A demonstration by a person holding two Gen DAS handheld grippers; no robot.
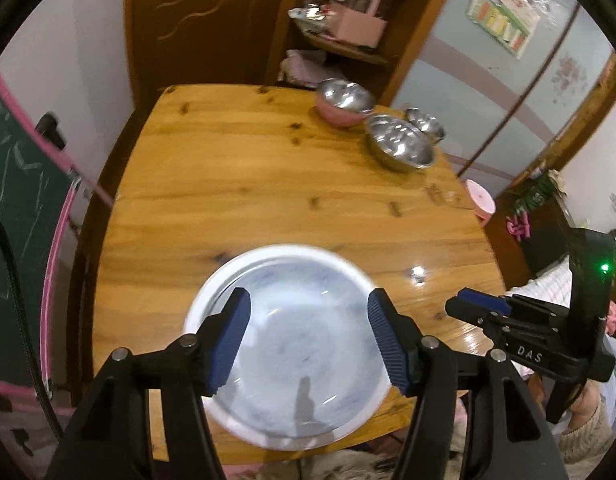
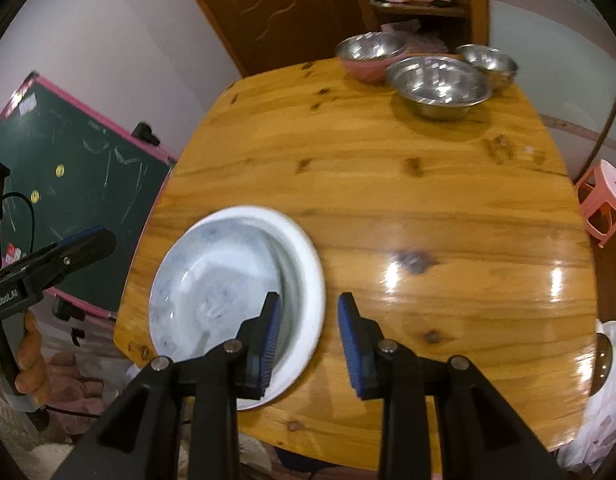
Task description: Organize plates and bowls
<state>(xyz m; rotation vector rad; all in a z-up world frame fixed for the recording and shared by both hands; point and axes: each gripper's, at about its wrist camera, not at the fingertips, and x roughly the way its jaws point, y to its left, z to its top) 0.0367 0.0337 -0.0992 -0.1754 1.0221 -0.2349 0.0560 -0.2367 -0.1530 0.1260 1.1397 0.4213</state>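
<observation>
1. Wooden tabletop (image 2: pixel 388 208), glossy, set in a room with a brown door (image 1: pixel 211 12) and a shelf unit (image 1: pixel 348 36) at the far side.
2. Left hand-held gripper (image 1: pixel 308 344): jaws spread wide, nothing between them. It sits above the white plate (image 1: pixel 283 344) at the near edge of the tabletop; whether the blue pads (image 1: pixel 233 340) touch the plate cannot be told.
3. Right hand-held gripper (image 2: pixel 308 344): jaws parted, released. Its left pad shows over the plate's right rim and its right pad over bare wood; height above the rim cannot be told.
4. White plate (image 2: pixel 235 300): near left part of the tabletop, marbled grey-blue inside, upright, with a second rim line visible inside, possibly a stacked pair; unclear owing to blur.
5. Far right corner of the tabletop: large steel bowl (image 2: pixel 440 84) nearest, pink bowl with steel lining (image 2: pixel 370 56) behind it to the left, small steel bowl (image 2: pixel 488 64) behind it to the right. The three stand close together, well apart from the plate.
6. Green chalkboard with pink frame (image 2: pixel 75 184) stands left of the tabletop; pink stool (image 2: pixel 604 204) on the right.
</observation>
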